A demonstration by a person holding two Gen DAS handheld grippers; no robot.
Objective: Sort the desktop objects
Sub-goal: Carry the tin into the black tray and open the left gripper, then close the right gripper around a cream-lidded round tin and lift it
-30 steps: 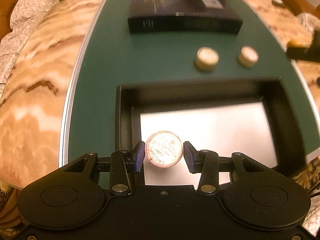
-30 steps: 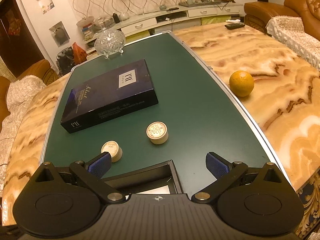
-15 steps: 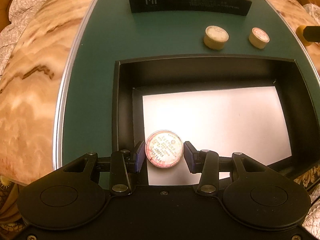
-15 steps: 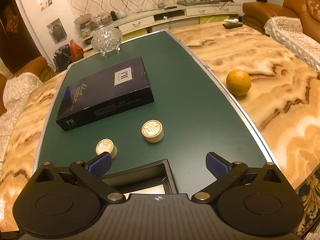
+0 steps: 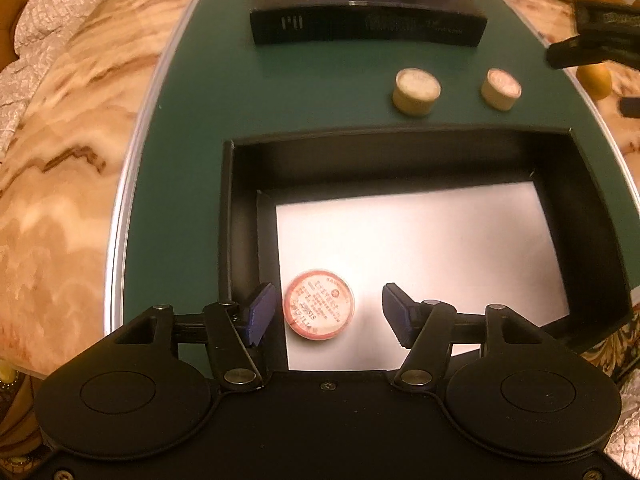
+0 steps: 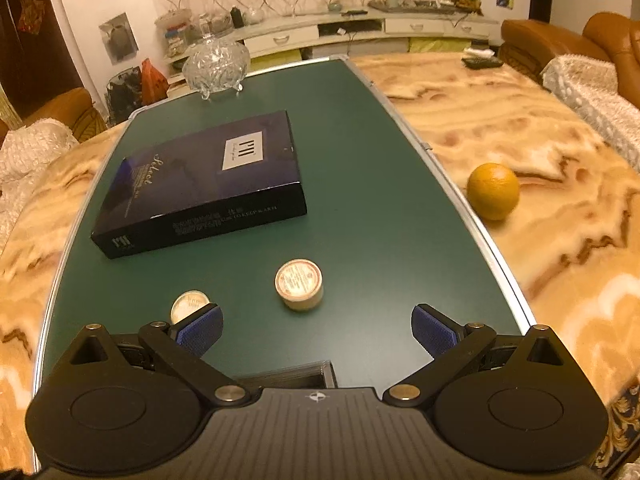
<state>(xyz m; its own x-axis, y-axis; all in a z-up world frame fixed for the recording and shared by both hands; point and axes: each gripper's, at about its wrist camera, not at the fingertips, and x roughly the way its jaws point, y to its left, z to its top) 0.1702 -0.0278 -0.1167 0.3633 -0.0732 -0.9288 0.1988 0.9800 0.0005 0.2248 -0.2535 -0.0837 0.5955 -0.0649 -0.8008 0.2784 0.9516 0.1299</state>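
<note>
since a moment ago the left gripper (image 5: 326, 314) has been opened, and the red-topped tin (image 5: 319, 304) is released onto the white floor of the black tray (image 5: 230, 216), between parted fingers. the right gripper (image 6: 316, 330) is held wide open, nothing in it, over the round tin (image 6: 299, 285) beyond the tray; the pale-lidded tin (image 6: 188, 304) is beside it. a drop-off is judged just done; a grasp there seems next.

An orange (image 6: 493, 191) sits on the marble table (image 6: 540, 152), right of the green mat (image 6: 360, 152). Far off stand a glass bowl (image 6: 216, 65), perhaps a remote (image 6: 482, 62), and a sofa (image 6: 600, 36).
</note>
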